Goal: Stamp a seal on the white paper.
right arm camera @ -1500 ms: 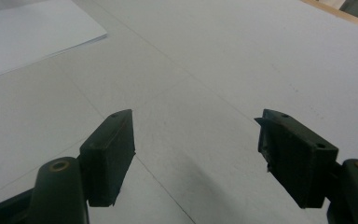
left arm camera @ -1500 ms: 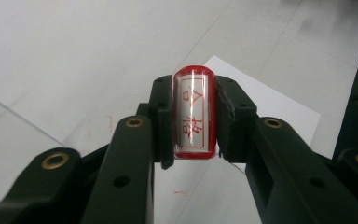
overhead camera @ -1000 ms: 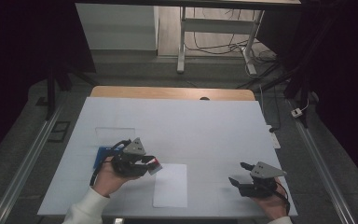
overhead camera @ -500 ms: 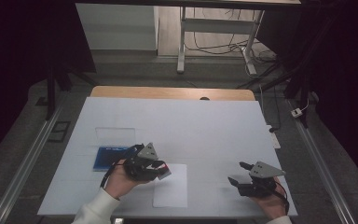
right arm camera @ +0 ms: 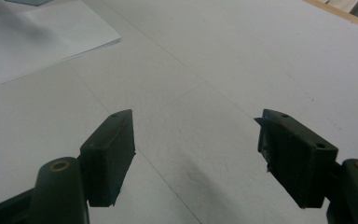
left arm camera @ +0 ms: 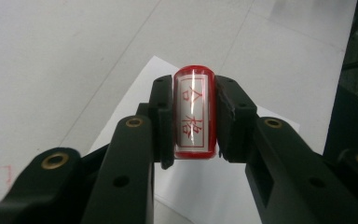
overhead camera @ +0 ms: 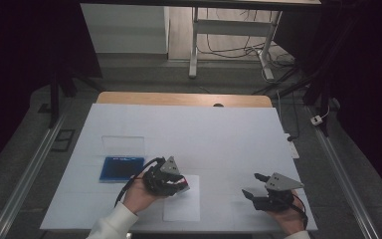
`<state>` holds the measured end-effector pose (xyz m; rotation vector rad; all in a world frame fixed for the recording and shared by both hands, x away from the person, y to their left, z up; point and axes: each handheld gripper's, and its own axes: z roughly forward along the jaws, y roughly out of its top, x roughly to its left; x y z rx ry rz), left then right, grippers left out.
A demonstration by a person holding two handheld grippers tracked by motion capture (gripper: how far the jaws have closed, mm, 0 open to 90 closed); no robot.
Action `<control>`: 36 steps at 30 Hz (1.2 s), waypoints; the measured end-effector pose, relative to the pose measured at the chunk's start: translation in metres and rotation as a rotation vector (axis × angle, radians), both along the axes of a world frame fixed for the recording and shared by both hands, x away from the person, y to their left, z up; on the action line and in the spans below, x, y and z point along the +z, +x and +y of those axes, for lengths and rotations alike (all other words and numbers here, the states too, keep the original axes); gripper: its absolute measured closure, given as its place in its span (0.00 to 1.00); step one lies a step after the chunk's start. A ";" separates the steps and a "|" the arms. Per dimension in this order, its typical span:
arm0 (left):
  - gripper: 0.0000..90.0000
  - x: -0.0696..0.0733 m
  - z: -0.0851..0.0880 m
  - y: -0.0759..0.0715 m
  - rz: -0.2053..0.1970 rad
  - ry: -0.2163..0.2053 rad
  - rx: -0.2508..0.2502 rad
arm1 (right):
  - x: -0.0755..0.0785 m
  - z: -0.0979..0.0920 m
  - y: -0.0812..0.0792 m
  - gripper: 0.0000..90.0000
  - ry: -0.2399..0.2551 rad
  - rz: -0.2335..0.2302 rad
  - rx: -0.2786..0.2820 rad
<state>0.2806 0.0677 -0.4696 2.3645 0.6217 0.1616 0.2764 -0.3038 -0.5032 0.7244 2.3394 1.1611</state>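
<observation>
High view: left claw, pinching red stamp, has moved from blue ink pad to over paper, prob. about to stamp; right claw spread, idle.

My black left gripper grips a red stamp with red characters on a white label. White paper, blue ink pad, white table.

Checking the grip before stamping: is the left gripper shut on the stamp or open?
Shut. In the left gripper view both jaws of the left gripper press the sides of the red stamp.
</observation>
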 end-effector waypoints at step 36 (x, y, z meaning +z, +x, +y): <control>0.78 -0.022 -0.009 0.004 0.036 0.073 -0.015 | -0.003 -0.002 0.001 0.30 -0.021 0.011 0.000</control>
